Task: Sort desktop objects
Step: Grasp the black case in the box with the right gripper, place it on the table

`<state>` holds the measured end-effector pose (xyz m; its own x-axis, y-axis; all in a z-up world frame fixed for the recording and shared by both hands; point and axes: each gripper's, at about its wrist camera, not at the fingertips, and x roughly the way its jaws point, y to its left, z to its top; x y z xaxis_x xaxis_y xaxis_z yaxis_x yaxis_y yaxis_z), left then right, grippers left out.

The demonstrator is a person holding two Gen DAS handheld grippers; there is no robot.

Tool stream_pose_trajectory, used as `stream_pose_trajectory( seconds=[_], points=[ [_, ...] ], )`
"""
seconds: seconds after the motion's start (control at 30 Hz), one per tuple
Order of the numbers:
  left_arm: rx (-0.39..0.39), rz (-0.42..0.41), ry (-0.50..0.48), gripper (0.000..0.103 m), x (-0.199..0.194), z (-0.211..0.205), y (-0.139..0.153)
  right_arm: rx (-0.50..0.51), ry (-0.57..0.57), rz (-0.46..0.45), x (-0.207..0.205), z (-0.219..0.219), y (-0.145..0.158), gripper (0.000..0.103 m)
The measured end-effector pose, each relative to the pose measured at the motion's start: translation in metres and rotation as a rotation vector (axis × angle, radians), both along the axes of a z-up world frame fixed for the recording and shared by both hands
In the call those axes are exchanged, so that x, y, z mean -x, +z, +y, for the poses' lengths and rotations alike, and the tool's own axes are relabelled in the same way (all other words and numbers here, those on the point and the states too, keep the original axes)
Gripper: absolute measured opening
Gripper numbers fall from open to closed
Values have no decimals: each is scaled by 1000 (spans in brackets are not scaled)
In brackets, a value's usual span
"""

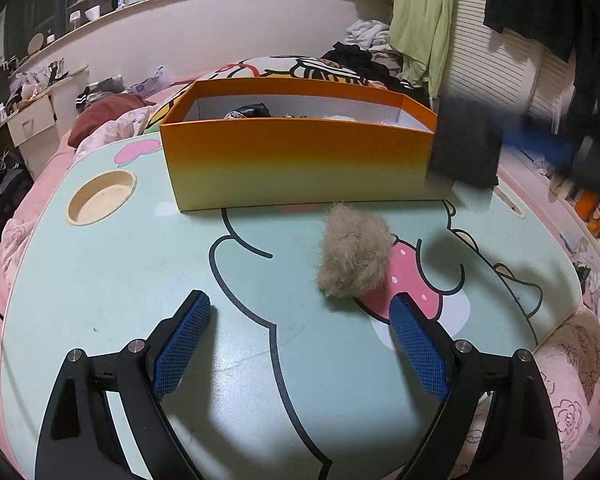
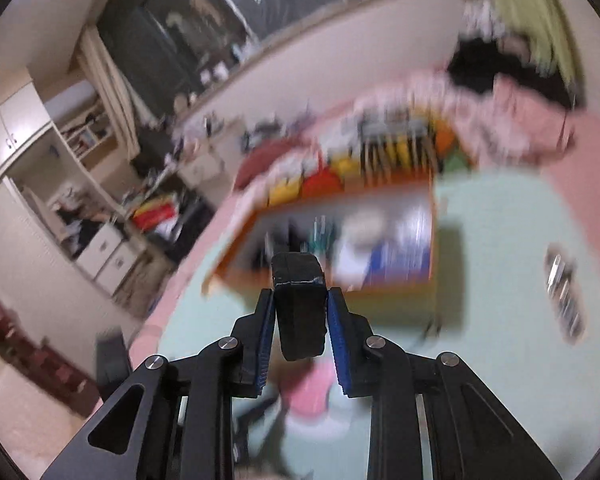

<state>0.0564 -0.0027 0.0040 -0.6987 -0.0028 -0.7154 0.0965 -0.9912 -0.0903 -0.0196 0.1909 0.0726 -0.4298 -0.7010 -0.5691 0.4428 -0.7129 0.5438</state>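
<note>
A beige fur ball (image 1: 354, 256) lies on the mint cartoon table (image 1: 120, 272), in front of an orange open box (image 1: 300, 160) that holds several items. My left gripper (image 1: 300, 316) is open and empty, low over the table just short of the fur ball. My right gripper (image 2: 300, 304) is shut on a black block (image 2: 300, 304) and holds it in the air above the table, near the orange box (image 2: 340, 240). The same block shows blurred at the right of the left wrist view (image 1: 466, 144). The right wrist view is motion-blurred.
A round cup recess (image 1: 102, 198) sits in the table's left part. A small dark patterned object (image 2: 562, 292) lies on the table right of the box. Pink bedding and piled clothes (image 1: 112, 112) surround the table.
</note>
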Motion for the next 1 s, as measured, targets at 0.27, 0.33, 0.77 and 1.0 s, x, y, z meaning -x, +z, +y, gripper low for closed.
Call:
stream_pose_trajectory(
  seconds=[0.27,0.33,0.77,1.0],
  points=[
    [-7,5,17,91,-1,0,0,76,-62,-103,26,9,-40,45],
    [-18,10,23,91,-2,-1,0,84,-80,-61,15,18,-33,65],
    [-135,155,62,83,-12,-23,39,-374,-54,98,-16,-26,-60,69],
    [-311,-150,-11,45,96,-39,91,-370,-48,110,-21,-27,-60,74]
  ],
)
